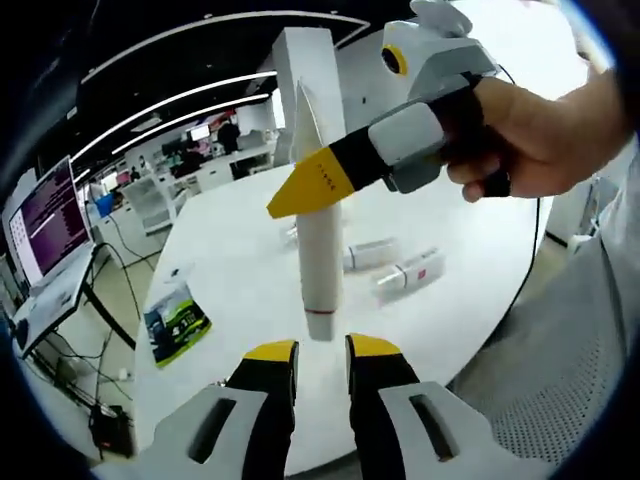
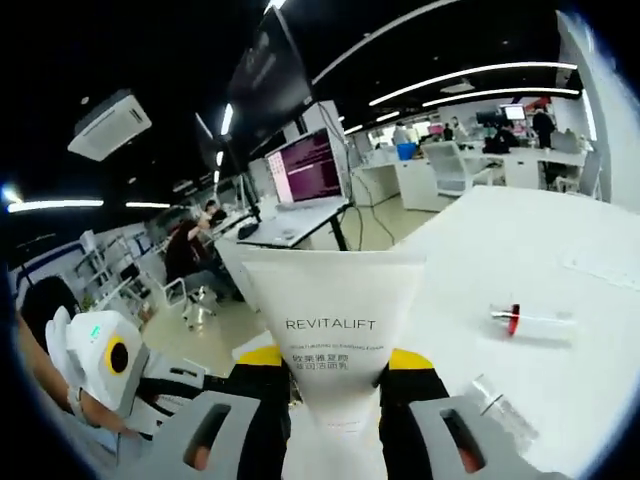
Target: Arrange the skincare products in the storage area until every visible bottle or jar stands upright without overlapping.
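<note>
1. The right gripper (image 1: 300,190) was clamped on the upper part of a tall white plastic tube (image 1: 320,250), keeping it upright, cap down, on the round white table (image 1: 230,250).
2. The left gripper (image 1: 322,352) waited at 6 o'clock of the tube, jaws narrow and holding nothing.
3. Two small white bottles (image 1: 395,265) lay flat at 3 o'clock, probably next.
4. I judged much free surface remained, but the table edge was near the left gripper.
</note>
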A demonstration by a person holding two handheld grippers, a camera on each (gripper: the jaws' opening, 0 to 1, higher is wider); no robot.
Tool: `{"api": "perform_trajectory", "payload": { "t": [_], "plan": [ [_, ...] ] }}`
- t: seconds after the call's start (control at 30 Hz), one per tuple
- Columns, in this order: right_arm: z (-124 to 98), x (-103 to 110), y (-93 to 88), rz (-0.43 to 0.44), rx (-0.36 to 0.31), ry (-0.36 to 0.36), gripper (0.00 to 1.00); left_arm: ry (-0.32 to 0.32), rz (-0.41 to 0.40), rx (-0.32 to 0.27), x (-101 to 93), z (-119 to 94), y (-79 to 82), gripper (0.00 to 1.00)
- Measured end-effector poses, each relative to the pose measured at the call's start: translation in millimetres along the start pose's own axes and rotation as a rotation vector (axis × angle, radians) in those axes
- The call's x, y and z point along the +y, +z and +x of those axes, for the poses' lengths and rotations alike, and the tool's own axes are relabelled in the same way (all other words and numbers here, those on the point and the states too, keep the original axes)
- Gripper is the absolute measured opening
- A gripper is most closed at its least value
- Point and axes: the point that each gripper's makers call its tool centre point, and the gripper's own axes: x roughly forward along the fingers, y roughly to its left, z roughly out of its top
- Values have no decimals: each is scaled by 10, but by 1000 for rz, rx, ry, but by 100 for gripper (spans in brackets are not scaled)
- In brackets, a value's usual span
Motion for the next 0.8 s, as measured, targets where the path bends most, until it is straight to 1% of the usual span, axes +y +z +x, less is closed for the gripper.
{"api": "perform_trajectory", "payload": {
  "t": [0.03, 0.07, 0.1, 0.17, 0.2, 0.23, 0.27, 0.3, 0.37, 0.4, 0.43, 0.47, 0.53, 0.57, 0.6, 0.63, 0.67, 0.8],
  "plan": [
    [-15, -66, 32, 6, -7, -9, 27, -8, 3, 7, -6, 4, -7, 16],
    [-42, -189, 98, 21, -31, -38, 27, -16, 9, 18, -11, 4, -13, 16],
    [-62, -259, 131, 18, -39, -51, 27, -19, 11, 21, 4, -3, 3, 16],
    [-117, -455, 209, 18, -58, -95, 27, -17, 0, 33, 31, -36, 18, 20],
    [-137, -526, 234, 21, -65, -108, 27, -19, 17, 53, 50, -58, 0, 24],
    [-168, -640, 267, 31, -74, -131, 27, -12, 43, 66, 82, -72, -21, 27],
    [-188, -716, 292, 33, -83, -146, 27, 2, 68, 64, 130, -85, -39, 28],
    [-215, -812, 318, 33, -88, -165, 27, -2, 79, 59, 139, -75, -65, 27],
    [-245, -956, 356, 31, -95, -195, 27, -7, 86, 104, 164, -25, -232, 26],
    [-265, -1051, 378, 30, -95, -212, 27, -16, 95, 129, 158, -9, -301, 27],
    [-280, -1108, 400, 28, -98, -223, 27, -15, 88, 157, 152, 16, -366, 27],
    [-305, -1195, 434, 27, -103, -243, 27, -15, 88, 151, 141, 33, -347, 27],
    [-339, -1330, 485, 16, -108, -270, 27, -22, 121, 108, 91, 40, -271, 25],
    [-354, -1386, 505, 17, -112, -282, 27, -25, 126, 116, 78, 48, -309, 25],
    [-361, -1415, 512, 18, -113, -288, 27, -28, 130, 152, 83, 46, -372, 26],
    [-376, -1500, 529, 17, -114, -305, 27, -28, 131, 174, 84, 47, -417, 26],
    [-397, -1597, 545, 17, -117, -327, 27, -33, 129, 164, 79, 55, -402, 26],
    [-447, -1854, 544, 37, -119, -381, 27, -25, 126, 156, 95, 48, -387, 25]
  ]
}}
